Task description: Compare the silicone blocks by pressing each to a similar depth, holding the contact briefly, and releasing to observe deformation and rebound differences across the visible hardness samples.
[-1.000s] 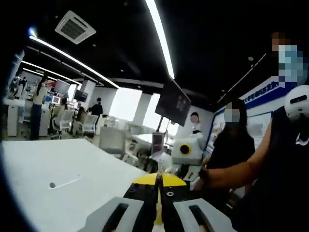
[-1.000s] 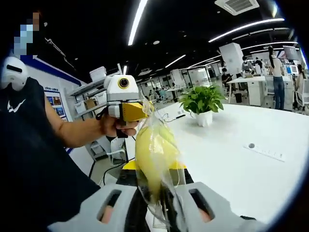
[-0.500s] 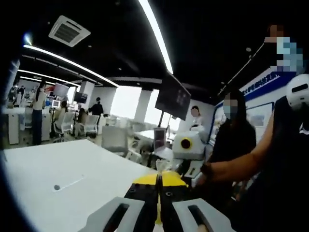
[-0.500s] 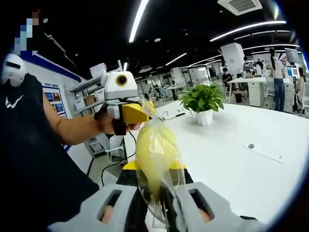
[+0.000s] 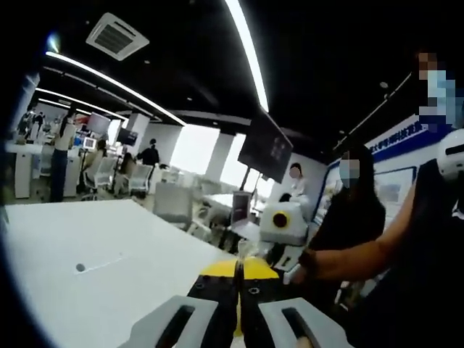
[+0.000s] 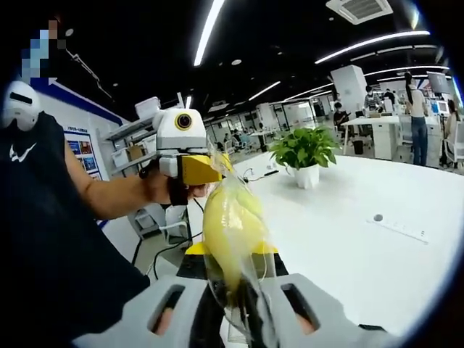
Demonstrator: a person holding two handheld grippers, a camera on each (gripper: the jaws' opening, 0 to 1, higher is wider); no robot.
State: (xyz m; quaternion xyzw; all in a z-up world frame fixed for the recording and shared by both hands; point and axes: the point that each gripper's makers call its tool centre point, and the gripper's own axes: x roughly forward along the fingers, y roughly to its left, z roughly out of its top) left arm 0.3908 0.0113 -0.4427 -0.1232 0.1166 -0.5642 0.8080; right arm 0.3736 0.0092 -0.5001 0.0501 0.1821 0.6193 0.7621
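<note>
Left gripper [image 6: 217,165] drifted slightly; bagged yellow block [image 6: 230,233] unmoved.

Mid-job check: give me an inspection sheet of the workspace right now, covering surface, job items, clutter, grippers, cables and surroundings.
Surface: white table, mostly bare, with a small round port set in it.
Job's things: yellow piece in a clear plastic bag, held up off the table; no row of silicone blocks seen.
Clutter: potted plant on the table.
Grippers: right gripper shut on the bag's lower end; left gripper at the bag's top, jaws together in its own view, on a thin edge of the bag.
Cables: dark cable hanging below the left gripper.
Surroundings: open office, ceiling light strips, people standing beyond.
</note>
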